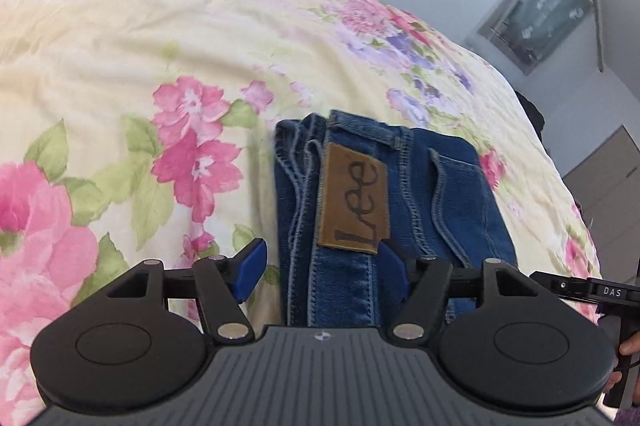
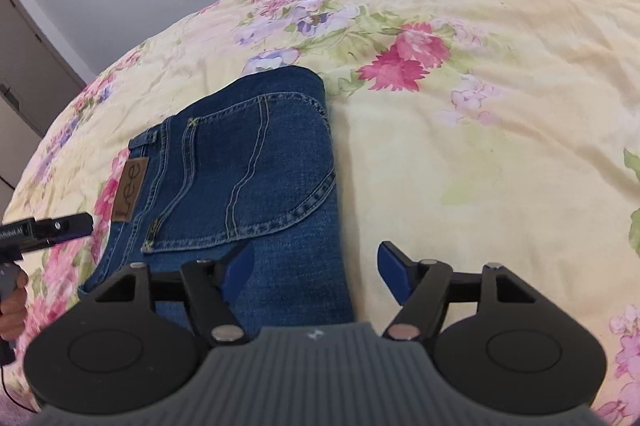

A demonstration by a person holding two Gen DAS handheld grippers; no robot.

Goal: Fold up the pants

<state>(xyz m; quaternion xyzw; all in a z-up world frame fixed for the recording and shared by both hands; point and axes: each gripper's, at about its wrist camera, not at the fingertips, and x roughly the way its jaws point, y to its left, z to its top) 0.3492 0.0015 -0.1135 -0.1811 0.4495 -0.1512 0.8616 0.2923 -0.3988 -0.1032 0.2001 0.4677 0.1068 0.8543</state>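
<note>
A pair of blue jeans (image 1: 400,194) lies folded into a compact stack on the flowered bedspread (image 1: 120,46). A brown Lee patch (image 1: 354,202) marks the waistband. My left gripper (image 1: 322,272) is open, its blue pads either side of the waistband end, holding nothing. In the right wrist view the jeans (image 2: 248,162) show the back pocket and the patch (image 2: 131,189). My right gripper (image 2: 316,270) is open over the stack's near right edge, empty. The left gripper's tip (image 2: 60,226) shows at the left edge.
The bedspread (image 2: 480,106) stretches wide around the jeans. A grey wall, a framed picture (image 1: 536,14) and a cabinet (image 1: 604,178) lie beyond the bed's right edge. A door (image 2: 24,66) stands at left. The right gripper's body (image 1: 592,292) shows at right.
</note>
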